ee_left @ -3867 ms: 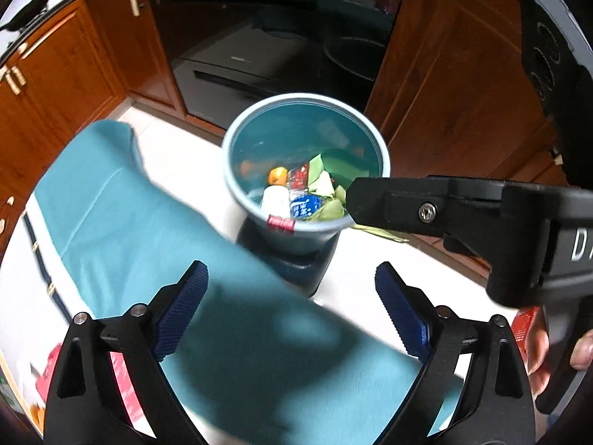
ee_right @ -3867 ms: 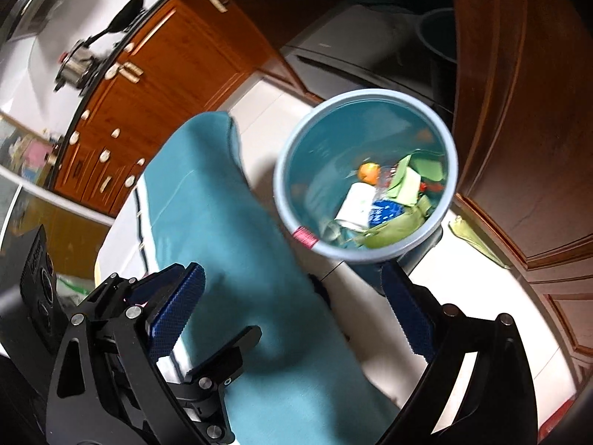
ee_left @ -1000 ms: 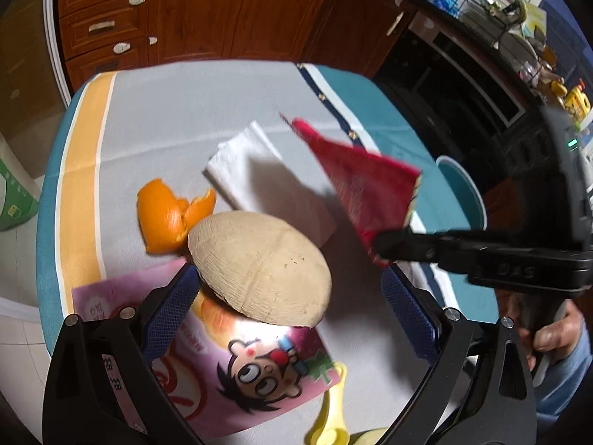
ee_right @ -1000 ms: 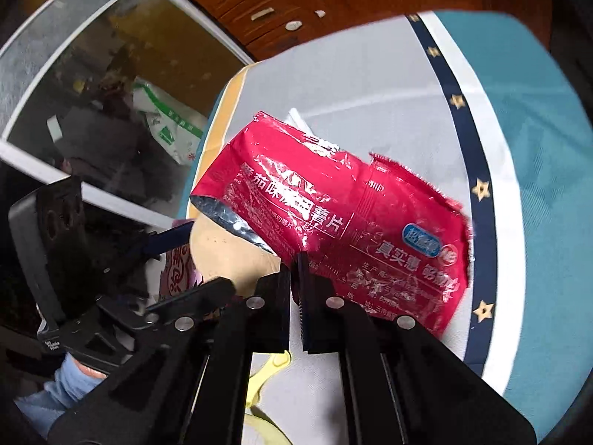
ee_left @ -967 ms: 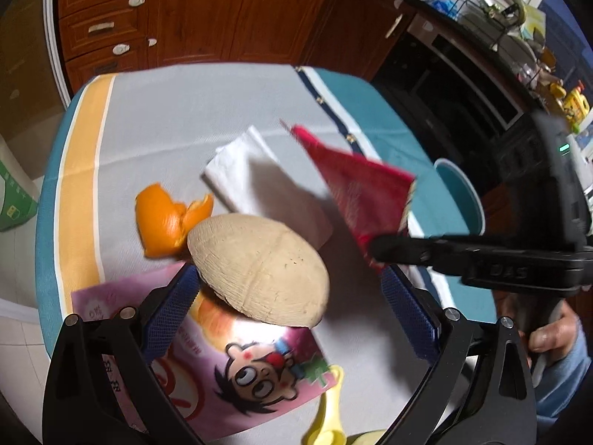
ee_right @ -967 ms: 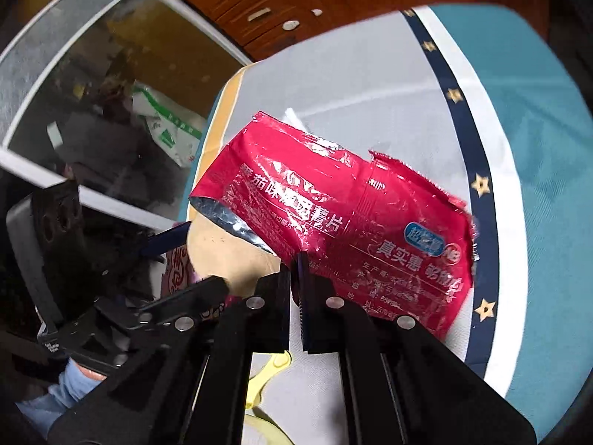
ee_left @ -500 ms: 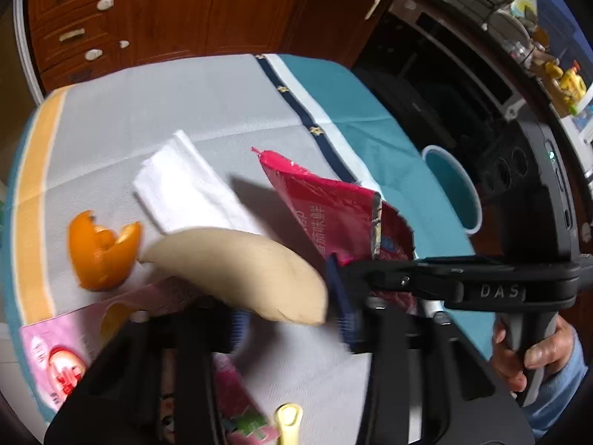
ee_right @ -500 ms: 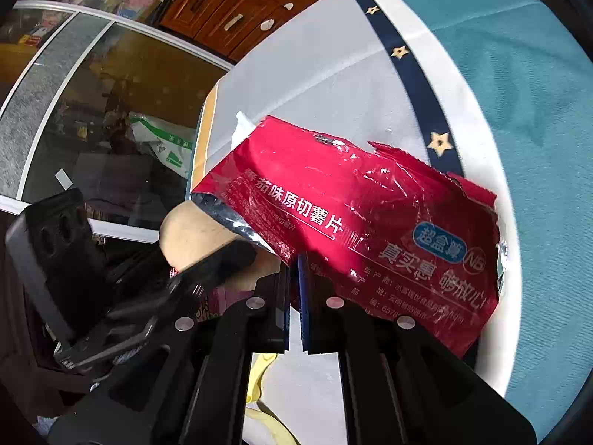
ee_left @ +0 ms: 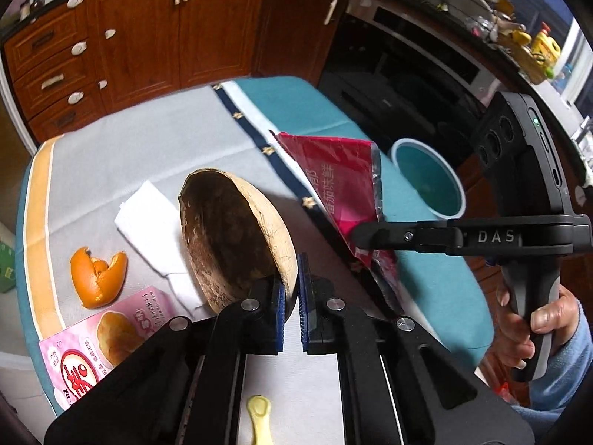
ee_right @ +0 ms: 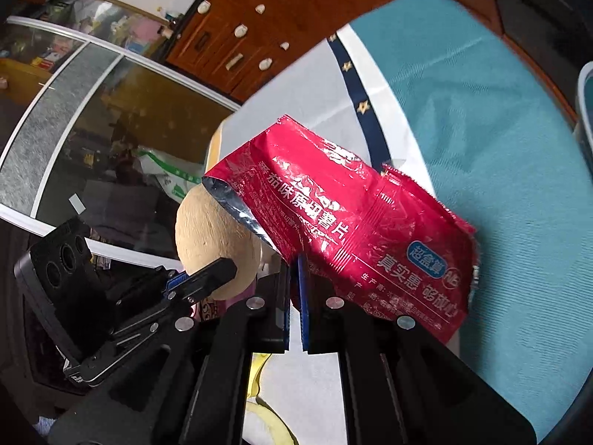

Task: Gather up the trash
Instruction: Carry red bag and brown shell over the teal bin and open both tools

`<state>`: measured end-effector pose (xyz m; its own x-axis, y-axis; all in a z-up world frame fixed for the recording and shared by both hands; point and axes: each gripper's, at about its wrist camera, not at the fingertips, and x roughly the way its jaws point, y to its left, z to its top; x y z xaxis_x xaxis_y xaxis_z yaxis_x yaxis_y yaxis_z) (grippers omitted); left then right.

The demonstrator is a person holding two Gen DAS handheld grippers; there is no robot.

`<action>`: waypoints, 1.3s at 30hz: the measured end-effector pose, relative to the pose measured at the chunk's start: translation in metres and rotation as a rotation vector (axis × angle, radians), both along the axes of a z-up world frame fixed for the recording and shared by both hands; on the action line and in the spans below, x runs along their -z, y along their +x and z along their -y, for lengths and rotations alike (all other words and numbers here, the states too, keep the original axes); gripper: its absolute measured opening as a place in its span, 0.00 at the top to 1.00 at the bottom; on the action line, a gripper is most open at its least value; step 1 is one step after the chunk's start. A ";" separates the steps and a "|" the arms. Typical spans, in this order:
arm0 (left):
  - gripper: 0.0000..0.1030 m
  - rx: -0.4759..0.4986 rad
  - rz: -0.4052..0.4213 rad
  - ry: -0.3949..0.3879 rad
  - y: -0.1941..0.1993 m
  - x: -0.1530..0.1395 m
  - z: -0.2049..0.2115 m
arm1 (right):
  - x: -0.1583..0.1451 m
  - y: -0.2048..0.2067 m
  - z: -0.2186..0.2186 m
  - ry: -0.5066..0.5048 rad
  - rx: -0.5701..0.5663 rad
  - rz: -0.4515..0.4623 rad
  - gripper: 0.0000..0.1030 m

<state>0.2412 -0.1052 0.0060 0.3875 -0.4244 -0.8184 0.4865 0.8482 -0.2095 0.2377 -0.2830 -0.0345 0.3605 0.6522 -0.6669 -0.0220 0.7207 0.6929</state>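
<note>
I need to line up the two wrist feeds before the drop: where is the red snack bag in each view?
Left wrist: red snack bag right of centre, hanging from the right gripper, with the blue bin just beyond.
Right wrist: the bag fills the centre, pinched at its lower edge by that gripper.
Shared landmark: the tan shell half held in the left gripper.

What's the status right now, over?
Left gripper just closed on the coconut shell rim. Right gripper shut on red chip bag. Bin path clear, over.
</note>
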 end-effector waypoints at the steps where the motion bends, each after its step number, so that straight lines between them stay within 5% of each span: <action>1: 0.94 0.007 0.005 0.000 -0.002 -0.003 0.000 | -0.004 -0.005 0.004 0.000 0.006 0.010 0.96; 10: 0.94 0.147 0.060 0.001 -0.016 -0.029 0.069 | -0.042 -0.033 0.061 -0.024 0.103 0.108 0.97; 22: 0.94 0.383 0.068 0.001 -0.024 -0.043 0.224 | -0.090 -0.070 0.207 -0.125 0.353 0.238 0.97; 30: 0.94 0.483 0.024 0.009 -0.014 -0.018 0.315 | -0.074 -0.068 0.295 -0.201 0.506 0.216 0.97; 39: 0.94 0.532 -0.056 0.023 0.017 0.032 0.382 | -0.018 -0.042 0.350 -0.272 0.577 0.108 0.97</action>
